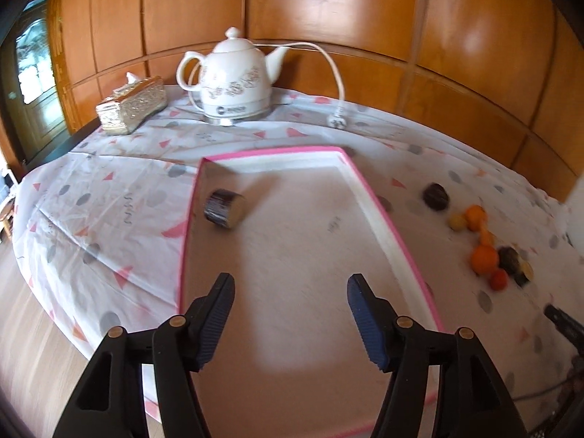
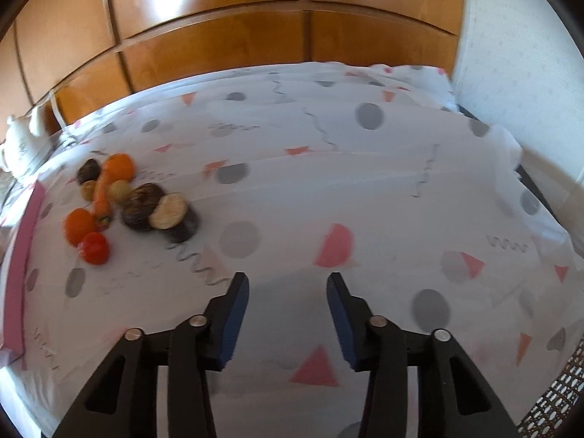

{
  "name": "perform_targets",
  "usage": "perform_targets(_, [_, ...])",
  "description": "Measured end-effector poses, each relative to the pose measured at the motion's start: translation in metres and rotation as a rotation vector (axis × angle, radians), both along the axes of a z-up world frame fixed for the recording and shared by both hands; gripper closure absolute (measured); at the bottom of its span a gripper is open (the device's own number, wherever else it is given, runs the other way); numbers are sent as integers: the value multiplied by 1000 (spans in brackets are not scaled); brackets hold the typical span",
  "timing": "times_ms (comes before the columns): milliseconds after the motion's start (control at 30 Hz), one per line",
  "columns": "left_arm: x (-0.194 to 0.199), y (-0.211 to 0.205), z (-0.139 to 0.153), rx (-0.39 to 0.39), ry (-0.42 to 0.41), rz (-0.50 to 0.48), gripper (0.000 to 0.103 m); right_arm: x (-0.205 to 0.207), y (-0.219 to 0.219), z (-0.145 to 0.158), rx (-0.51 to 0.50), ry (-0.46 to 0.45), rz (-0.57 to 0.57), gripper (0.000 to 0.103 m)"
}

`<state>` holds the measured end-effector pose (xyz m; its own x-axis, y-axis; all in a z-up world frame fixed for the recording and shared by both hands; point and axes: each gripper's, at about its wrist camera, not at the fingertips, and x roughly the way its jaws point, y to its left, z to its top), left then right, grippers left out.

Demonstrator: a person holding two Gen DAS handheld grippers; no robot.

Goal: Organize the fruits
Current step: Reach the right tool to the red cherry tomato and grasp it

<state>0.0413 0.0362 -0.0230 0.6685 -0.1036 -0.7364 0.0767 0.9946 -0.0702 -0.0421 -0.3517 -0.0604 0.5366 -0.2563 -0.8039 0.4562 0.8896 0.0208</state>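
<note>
Tray (image 1: pixel 379 219) pink-edged; left tongs (image 1: pixel 290 292) gaping, empty; right tongs (image 2: pixel 288 294) apart, empty.

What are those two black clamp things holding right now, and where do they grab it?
Nothing. The left gripper stands open and empty over the pink-rimmed white tray; the right gripper is open and empty above the patterned white tablecloth.

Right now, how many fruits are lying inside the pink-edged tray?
1: a dark fruit near the far left corner of the tray. The tray's near end is out of view.
</note>
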Motion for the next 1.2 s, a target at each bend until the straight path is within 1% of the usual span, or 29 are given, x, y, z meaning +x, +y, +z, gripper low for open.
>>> perform_targets(133, [-10,-8,0,1,-1,-30,37,8,16,7,34,-26,87,63])
perform_targets(167, [-10,-9,0,2,-1,-34,36,11,21,9,41,-31,111,65])
perform_targets(300, [-14,-8,4,-9,-14,-35,31,22,38,16,76,-50,196,67])
perform_targets(333, [-14,-7,6,-11,-19,-32,30,24,41,16,84,-52,210,71])
perform_targets(433, [-15,-3,9,-18,-30,-18,30,33,54,18,118,-56,281,71])
perform_targets(500, [-16,0,9,-27,-32,-10,30,39,66,19,122,-51,330,71])
perform_targets(633, [-19,7,12,-32,-45,11,29,53,83,18,132,-37,388,71])
perform_targets(700, [-21,12,13,-34,-51,29,26,63,91,15,131,-21,413,71])
perform_targets(800, [-23,20,15,-39,-56,64,25,75,98,10,128,8,439,71])
perform_targets(1067, [-27,58,14,-47,-49,245,19,96,114,-3,66,77,477,71])
perform_targets(1133, [-28,63,10,-50,-39,271,17,97,115,-6,50,88,486,71])
perform_targets(1200, [-28,67,7,-52,-29,288,17,96,116,-7,33,94,493,75])
